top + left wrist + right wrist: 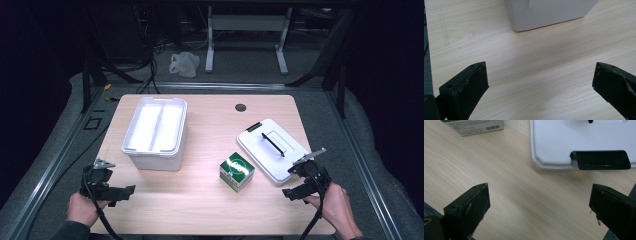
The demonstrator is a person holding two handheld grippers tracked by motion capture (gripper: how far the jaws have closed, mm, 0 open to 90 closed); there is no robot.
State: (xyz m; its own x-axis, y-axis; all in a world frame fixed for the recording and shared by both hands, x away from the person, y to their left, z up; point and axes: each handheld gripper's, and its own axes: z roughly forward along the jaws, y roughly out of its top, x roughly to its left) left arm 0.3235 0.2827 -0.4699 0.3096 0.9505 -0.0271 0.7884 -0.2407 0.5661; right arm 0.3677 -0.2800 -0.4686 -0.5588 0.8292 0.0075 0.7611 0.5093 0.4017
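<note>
A white open bin (156, 132) stands on the left half of the wooden table (200, 210); its lower corner (544, 15) appears ahead of my left gripper. A white lid (272, 149) with a black handle and black clips lies flat at the right; its near edge and one clip (601, 160) lie just ahead of my right gripper. Between bin and lid sits a small green-and-white box (236, 171), with its corner (474, 126) at the top left of the right gripper view. My left gripper (122, 194) is open near the front left edge. My right gripper (295, 192) is open beside the lid's near corner. Neither holds anything.
A round cable hole (240, 107) sits near the table's far edge. Beyond the table are a metal frame (245, 35), cables and a white bag (184, 64) on the floor. Bare tabletop lies between my two hands at the front.
</note>
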